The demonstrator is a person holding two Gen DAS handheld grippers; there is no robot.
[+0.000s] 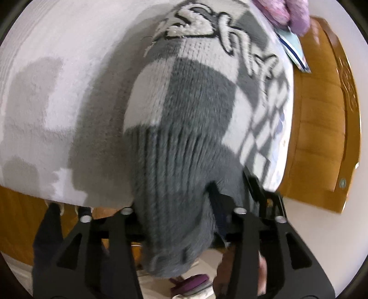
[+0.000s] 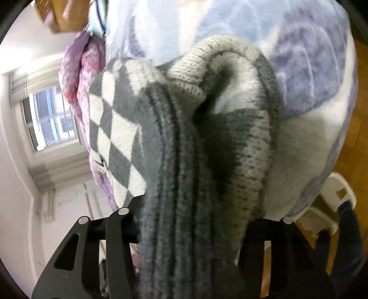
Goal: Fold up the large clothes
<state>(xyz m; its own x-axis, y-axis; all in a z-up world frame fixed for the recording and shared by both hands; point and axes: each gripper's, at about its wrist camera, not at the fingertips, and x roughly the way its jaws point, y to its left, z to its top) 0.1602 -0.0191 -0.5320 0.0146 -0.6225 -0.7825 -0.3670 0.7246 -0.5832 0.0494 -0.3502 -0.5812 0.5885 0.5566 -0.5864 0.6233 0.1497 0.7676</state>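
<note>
In the left wrist view, a pale fluffy blanket point(image 1: 57, 96) covers the bed on the left side, with soft shadows on it. The grey and white knitted sweater point(image 1: 195, 110) lies on this bed, and its dark ribbed hem hangs over the bed edge and passes down between the fingers of the left hand-held gripper point(image 1: 181, 214). The jaws stand partly apart with this thick hem filling the gap; whether the pads press on it I cannot tell. Further right, a pink-purple garment point(image 1: 287, 11) lies near the top edge, and the brown wooden bed frame point(image 1: 322, 119) follows.

In the right wrist view, a window point(image 2: 50, 119) is at the left, then the pink-purple garment point(image 2: 78, 76). In the middle, the sweater point(image 2: 184, 142) is bunched, with the diamond pattern on the left and a rolled fold on the right. Its grey ribbed part runs down between the fingers of the right hand-held gripper point(image 2: 195, 220), which is half open around it; a firm grip is not clear. A blue-white blanket point(image 2: 310, 69) lies behind, and a white plastic stool point(image 2: 331, 202) stands at the far right.
</note>
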